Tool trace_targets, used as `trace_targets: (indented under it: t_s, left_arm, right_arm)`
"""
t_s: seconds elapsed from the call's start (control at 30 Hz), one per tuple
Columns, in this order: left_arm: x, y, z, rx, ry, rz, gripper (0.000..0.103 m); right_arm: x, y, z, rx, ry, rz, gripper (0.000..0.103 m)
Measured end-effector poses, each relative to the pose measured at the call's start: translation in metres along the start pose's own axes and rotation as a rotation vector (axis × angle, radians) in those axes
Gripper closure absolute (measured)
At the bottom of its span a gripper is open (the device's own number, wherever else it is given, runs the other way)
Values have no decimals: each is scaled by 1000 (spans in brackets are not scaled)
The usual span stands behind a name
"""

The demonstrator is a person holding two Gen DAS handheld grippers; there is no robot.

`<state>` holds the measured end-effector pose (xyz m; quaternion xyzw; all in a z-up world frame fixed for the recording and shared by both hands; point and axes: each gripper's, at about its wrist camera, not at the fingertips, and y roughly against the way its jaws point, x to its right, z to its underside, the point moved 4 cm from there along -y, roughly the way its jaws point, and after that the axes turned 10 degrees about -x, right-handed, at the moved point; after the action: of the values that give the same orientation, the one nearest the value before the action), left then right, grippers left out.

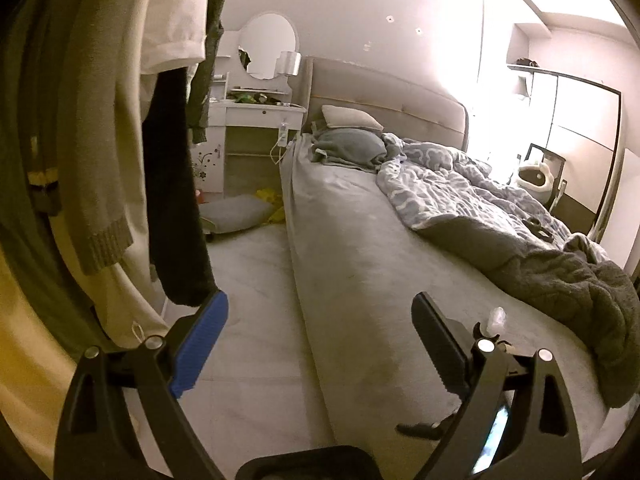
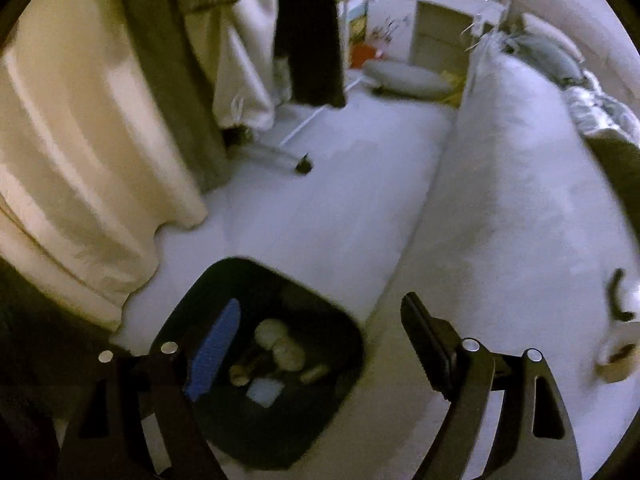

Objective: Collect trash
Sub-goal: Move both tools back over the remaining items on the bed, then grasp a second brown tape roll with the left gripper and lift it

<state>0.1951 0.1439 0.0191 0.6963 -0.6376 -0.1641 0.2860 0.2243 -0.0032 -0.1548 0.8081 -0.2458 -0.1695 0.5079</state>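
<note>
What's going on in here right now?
A person with a gripper in each hand is collecting trash in a bedroom. The right gripper is open and empty above a black bin on the floor beside the bed; the bin already holds several scraps. The left gripper is open and empty too, pointing along the bed's edge. A small clear piece lies on the bed near it.

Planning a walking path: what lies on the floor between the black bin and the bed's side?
Only bare pale floor between the bin and the bed, seen in the right wrist view.
</note>
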Motion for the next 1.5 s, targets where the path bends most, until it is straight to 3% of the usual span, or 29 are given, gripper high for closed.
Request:
trace_targets:
  t_s: [0.5, 0.8, 1.23, 1.5]
  left_arm:
    - [63, -31, 6, -57, -44, 78, 8]
    - [112, -51, 14, -85, -100, 122, 8]
    - [183, -109, 55, -226, -220, 210, 8]
    - [222, -133, 72, -290, -256, 251, 11]
  right_arm:
    - [88, 74, 20, 174, -62, 176, 17]
    - [155, 101, 47, 213, -191, 198, 14]
    - [224, 108, 97, 153, -255, 161, 11]
    - [232, 95, 122, 99, -255, 113, 11]
